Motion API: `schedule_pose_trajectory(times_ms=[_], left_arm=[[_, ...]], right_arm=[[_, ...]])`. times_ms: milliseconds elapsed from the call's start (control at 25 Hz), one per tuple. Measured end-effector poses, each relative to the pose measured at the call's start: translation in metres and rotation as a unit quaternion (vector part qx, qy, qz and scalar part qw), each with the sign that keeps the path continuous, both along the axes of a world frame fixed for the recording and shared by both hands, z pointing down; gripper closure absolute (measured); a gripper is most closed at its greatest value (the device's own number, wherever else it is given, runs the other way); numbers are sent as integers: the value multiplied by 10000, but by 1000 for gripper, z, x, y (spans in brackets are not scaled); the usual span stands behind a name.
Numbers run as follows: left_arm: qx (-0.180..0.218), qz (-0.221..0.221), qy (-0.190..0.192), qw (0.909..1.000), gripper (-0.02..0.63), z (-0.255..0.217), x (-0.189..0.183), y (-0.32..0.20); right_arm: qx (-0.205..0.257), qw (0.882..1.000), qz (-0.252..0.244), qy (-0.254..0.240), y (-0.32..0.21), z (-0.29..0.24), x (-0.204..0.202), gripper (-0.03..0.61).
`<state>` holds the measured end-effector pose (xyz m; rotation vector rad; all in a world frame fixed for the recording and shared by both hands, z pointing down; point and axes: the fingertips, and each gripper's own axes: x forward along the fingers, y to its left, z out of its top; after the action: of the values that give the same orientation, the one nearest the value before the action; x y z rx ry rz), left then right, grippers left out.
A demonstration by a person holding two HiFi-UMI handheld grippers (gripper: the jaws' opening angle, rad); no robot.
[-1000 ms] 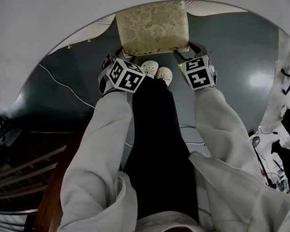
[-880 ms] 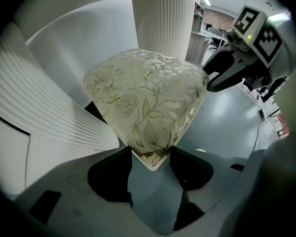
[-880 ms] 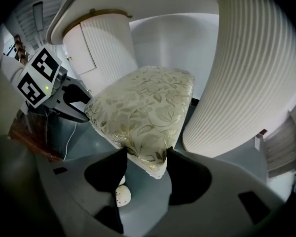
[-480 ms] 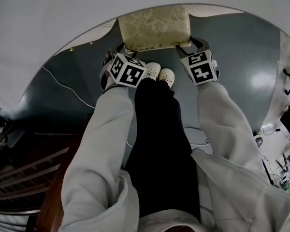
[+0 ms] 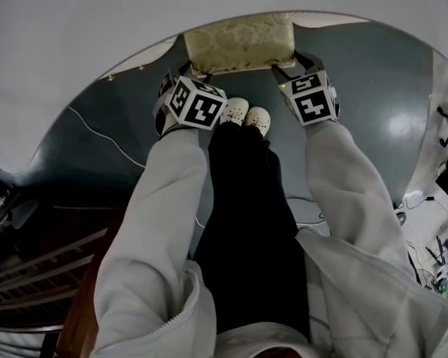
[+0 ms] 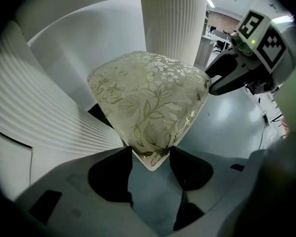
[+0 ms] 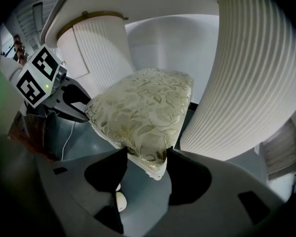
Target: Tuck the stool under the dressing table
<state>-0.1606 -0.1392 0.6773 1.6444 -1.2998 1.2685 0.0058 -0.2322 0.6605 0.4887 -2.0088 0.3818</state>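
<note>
Jaws, left: left gripper [image 6: 149, 154] is clamping the stool [image 5: 239, 43] at its near left corner, with both pads pressing on the seat's edge and the corner tip poking out between them.
Jaws, right: right gripper [image 7: 147, 154] is gripping the near right corner in the same way, its jaws standing wide on the thick cushion.
Stool position: the floral gold seat is sitting at the edge of the dressing table [image 5: 97, 36]. Its far side is lying beneath the white top and its near edge is showing over the grey floor [image 5: 358, 80].
Head view only: both white sleeves [image 5: 157, 222] are reaching down to the seat, one at each corner. Two white shoes [image 5: 246, 113] are standing between the grippers, just short of the stool, and a thin cable [image 5: 97, 131] is trailing across the floor at the left.
Left gripper view only: a fluted column [image 6: 172, 23] is rising right behind the seat, ribbed white surfaces are curving past on the left, and the other gripper is showing side-on at the far corner.
Right gripper view only: a broad ribbed panel [image 7: 246, 68] is standing close beside the seat on the right. One shoe is peeking out below, between the jaws.
In the way: the columns are flanking the seat; I cannot tell whether either is touching it.
</note>
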Motion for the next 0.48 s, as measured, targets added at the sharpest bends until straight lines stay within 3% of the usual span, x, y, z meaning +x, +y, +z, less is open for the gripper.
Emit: schedule_pose_trajectory(times_ms=[480], left_arm=[[223,-50,-73,9997,376,0,-23,-29]], right_arm=[[177,9998,37,-91,-27,1,-23,279]])
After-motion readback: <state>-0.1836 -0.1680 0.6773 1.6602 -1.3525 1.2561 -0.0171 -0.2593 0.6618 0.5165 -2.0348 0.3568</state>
